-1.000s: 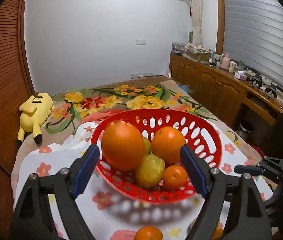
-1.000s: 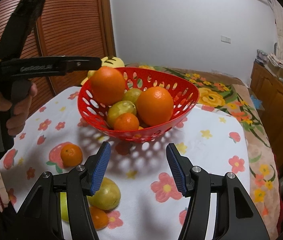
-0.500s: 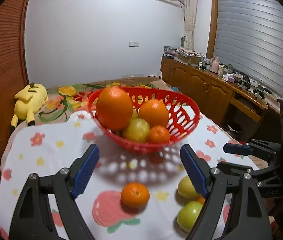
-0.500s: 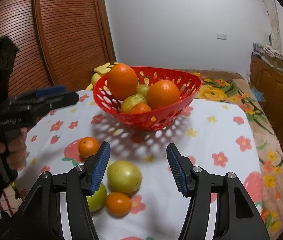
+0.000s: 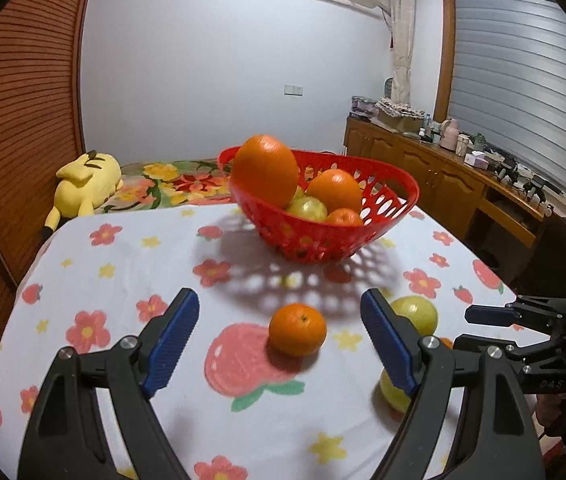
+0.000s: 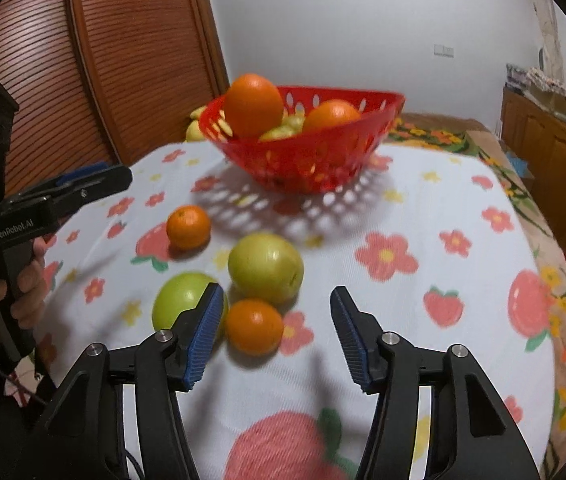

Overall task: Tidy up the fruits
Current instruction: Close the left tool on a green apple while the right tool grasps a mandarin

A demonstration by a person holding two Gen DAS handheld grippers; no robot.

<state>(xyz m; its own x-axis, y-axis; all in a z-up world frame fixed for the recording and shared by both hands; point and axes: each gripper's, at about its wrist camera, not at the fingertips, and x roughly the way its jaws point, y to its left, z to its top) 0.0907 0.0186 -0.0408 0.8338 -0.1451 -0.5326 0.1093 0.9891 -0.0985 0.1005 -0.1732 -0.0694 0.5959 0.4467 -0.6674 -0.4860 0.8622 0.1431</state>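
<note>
A red perforated basket [image 5: 399,196] [image 6: 347,160] holds two big oranges, yellow-green fruits and a small orange. On the flowered cloth lie a small orange [image 5: 297,329] [image 6: 188,227], a yellow-green fruit [image 5: 417,312] [image 6: 265,267], a green fruit [image 6: 181,304] and another small orange [image 6: 254,326]. My left gripper [image 5: 279,344] is open, just short of the small orange. My right gripper [image 6: 275,336] is open, with the nearer small orange between its fingers' line.
A yellow plush toy [image 5: 83,184] lies on the bed behind the table. A wooden sliding door [image 6: 83,60] stands at the left. A wooden sideboard [image 5: 443,176] with clutter runs along the right wall. The table edge [image 6: 539,280] drops off on the right.
Both grippers have pulled back from the basket and dropped lower towards the loose fruits on the cloth. Both stayed open.
</note>
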